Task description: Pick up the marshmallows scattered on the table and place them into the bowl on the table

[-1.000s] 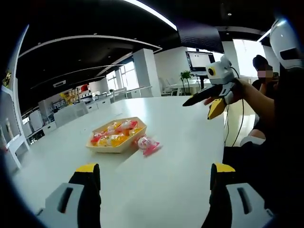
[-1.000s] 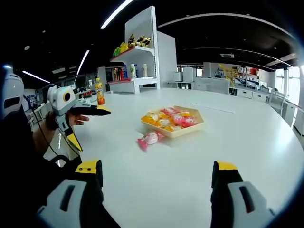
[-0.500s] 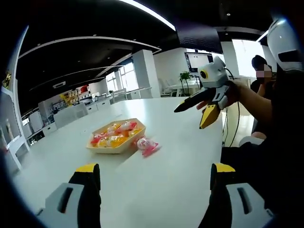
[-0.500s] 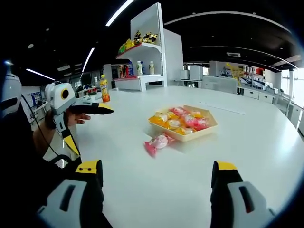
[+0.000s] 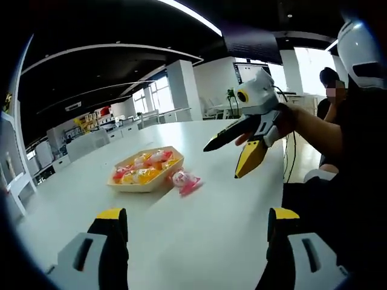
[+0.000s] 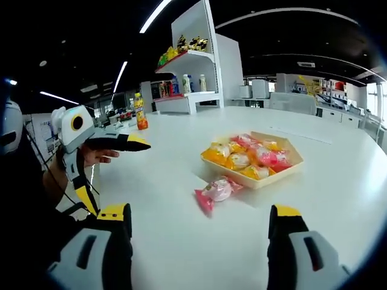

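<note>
Desk [image 6: 181, 199]: white, broad; carries all task things.
Bowl [image 6: 284, 174]: shallow tan tray with angled rim, at 1 o'clock in the right gripper view, at 11 o'clock in the left gripper view [image 5: 151, 182]; already heaped with wrapped marshmallows, yellow and pink.
Marshmallow [image 6: 216, 191]: one pink-wrapped piece loose on the desk, just beside the bowl's near rim, apart from it or barely touching; cannot tell which. In the left gripper view [image 5: 183, 179] at 12 o'clock, on the bowl's right.
Long axis: twisted wrapper ends run from 7 o'clock to 1 o'clock in the right gripper view, slanting toward the bowl.
Right gripper [image 6: 199, 225]: jaws spread wide, empty, low over the desk; marshmallow near, dead ahead at 12 o'clock between the jaw lines. Seen from the left gripper view [image 5: 233, 154] held above the desk at 1 o'clock, jaws parted, tips aimed down toward the marshmallow.
Left gripper [image 5: 198, 225]: jaws spread, empty; marshmallow farther ahead. In the right gripper view [image 6: 124, 160] at 9 o'clock, well apart from the piece.
Nearer hand: right, judged by the marshmallow's larger showing in its view.
Coming move: likely a forward reach with the right jaws, closing across the wrapped middle, not along the twisted ends; then a short carry to 1 o'clock into the bowl.
Background: shelf [image 6: 193, 60] with bottles and packets at 11 o'clock in the right gripper view.
</note>
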### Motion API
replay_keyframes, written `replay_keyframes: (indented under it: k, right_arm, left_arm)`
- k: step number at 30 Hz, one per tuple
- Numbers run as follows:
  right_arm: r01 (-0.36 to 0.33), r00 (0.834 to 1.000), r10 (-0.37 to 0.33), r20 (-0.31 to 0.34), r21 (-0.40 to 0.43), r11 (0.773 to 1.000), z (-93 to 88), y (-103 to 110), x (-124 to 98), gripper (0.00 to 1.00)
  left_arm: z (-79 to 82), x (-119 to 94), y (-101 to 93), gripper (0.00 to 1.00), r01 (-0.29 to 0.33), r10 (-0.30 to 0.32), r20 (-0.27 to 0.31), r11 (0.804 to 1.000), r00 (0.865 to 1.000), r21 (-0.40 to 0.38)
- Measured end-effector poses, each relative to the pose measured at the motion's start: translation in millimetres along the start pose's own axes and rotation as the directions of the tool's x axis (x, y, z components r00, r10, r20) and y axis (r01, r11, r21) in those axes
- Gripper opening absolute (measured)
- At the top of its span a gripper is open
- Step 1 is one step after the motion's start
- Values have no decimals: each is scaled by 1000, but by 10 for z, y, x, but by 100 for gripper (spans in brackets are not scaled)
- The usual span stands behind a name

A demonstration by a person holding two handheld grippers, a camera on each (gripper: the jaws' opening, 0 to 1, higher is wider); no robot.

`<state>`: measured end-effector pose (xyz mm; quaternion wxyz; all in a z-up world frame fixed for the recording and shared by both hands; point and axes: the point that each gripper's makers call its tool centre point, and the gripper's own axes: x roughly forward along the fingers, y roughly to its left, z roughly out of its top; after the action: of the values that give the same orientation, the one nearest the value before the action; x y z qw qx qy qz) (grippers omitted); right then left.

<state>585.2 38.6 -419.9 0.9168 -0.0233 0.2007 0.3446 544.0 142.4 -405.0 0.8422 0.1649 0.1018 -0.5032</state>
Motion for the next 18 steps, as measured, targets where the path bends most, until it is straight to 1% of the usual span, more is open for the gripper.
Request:
replay_keyframes:
  k: [7,11,15,17,18]
  right_arm:
    - [-24,1000,24,-10,34,999,-40,17,157,87]
    - [-42,999,43,-10,50,998,-25,75,196,86]
    - [-47,999,48,-14,47,998,-13,94,294,84]
    - [-47,999,48,-23,49,998,-22,102,328,82]
    - [-50,998,51,-24,53,997,-17,75,335,81]
  left_arm:
    - [-10,35,-8,95,7,-7,-4,1000,1000,-2]
    - [4,68,-78,95,34,-34,-1,999,999,1]
    - [20,74,-66,95,36,-36,2,999,999,5]
    - [23,71,-50,95,32,-32,3,999,999,5]
    - [23,69,-43,95,31,-31,5,1000,1000,5]
